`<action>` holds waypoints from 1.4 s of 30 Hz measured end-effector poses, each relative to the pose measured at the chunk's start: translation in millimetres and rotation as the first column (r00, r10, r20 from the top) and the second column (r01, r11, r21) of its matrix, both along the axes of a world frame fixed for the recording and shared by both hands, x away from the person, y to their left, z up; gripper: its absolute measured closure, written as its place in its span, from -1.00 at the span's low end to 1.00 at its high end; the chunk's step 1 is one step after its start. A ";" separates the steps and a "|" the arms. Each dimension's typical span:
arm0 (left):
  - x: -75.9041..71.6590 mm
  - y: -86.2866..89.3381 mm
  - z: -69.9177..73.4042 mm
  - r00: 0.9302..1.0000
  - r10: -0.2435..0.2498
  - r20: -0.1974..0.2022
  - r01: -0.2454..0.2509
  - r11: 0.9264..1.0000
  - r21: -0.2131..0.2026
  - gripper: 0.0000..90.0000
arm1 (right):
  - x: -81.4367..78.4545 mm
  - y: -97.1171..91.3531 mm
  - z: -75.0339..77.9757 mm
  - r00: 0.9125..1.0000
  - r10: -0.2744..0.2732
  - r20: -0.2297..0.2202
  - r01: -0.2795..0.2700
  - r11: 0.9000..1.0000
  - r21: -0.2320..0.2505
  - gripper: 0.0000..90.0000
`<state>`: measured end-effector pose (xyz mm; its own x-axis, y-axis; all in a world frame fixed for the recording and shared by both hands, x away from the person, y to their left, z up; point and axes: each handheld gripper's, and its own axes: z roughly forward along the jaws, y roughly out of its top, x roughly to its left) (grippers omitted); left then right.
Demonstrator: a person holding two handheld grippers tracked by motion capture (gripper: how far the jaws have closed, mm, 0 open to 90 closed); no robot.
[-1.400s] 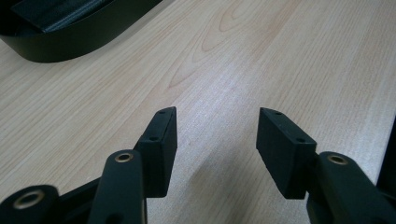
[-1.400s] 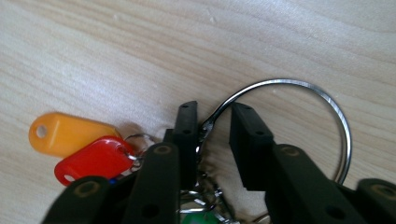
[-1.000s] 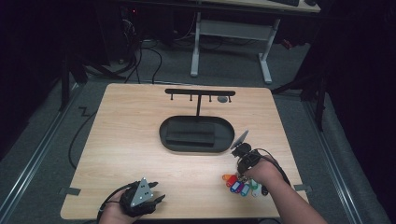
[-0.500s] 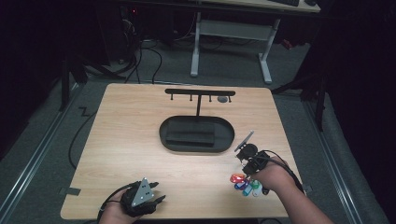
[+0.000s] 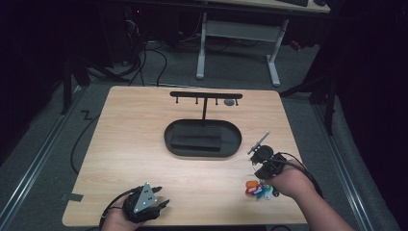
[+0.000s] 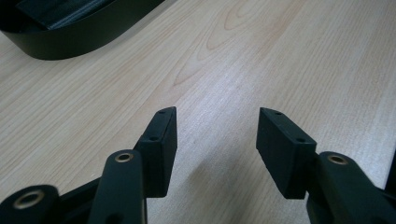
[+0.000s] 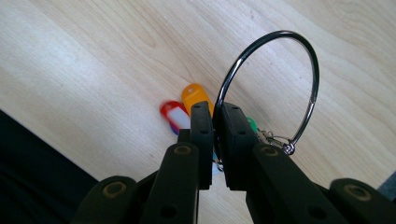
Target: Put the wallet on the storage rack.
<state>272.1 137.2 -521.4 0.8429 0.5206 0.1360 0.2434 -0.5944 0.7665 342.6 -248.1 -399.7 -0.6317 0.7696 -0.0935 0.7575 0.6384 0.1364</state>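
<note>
A thin silver metal key ring (image 7: 280, 84) with coloured plastic tags (image 5: 257, 188) is clamped in the closed right tool (image 7: 215, 116) at the tabletop's (image 5: 134, 144) five o'clock, the black hook stand (image 5: 206, 95) lying toward eleven o'clock, while the left tool (image 6: 215, 130) is held open, idle.

text: none legible | labels: none | key tags (image 7: 187, 108): blank

The pale wooden bench (image 6: 280, 56) has a smooth, faintly sheeny grain. The large polished metal key ring (image 7: 299, 70) is glossy and mirror-bright. The small orange plastic key tag (image 7: 194, 93) and the red plastic key tag (image 7: 172, 111) look smooth and shiny. The black oval tray (image 6: 70, 35) looks matt, as do the black jaws of the right tool (image 7: 215, 140).
</note>
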 end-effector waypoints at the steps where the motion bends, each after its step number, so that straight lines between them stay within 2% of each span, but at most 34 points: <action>1: 0.2 0.6 -0.2 1.000 0.003 -0.003 -0.003 1.000 0.000 0.08 | -0.2 0.2 3.0 1.000 0.005 0.006 -0.005 1.000 -0.002 0.89; 12: 1.8 3.1 -1.1 1.000 0.015 -0.007 -0.015 1.000 -0.008 0.08 | 0.3 -0.7 31.5 0.998 0.032 0.052 -0.032 0.999 -0.011 0.88; 26: 1.7 4.0 -0.2 1.000 0.018 0.006 -0.018 1.000 -0.010 0.08 | -1.0 6.8 46.9 0.996 0.043 0.078 -0.039 0.998 -0.047 0.88; 31: 4.3 8.8 1.6 0.998 0.058 0.029 -0.057 0.998 -0.027 0.09 | -0.7 7.1 56.8 0.995 0.043 0.088 -0.039 0.998 -0.049 0.88; 38: 11.0 19.4 0.2 0.994 0.108 0.017 -0.107 0.993 -0.041 0.09 | 2.1 7.8 66.3 0.994 0.039 0.103 -0.035 0.998 -0.042 0.88; 42: 10.7 23.5 2.0 0.992 0.123 0.026 -0.122 0.991 -0.054 0.10 | 6.2 10.4 68.0 0.994 0.046 0.102 -0.043 0.998 -0.034 0.88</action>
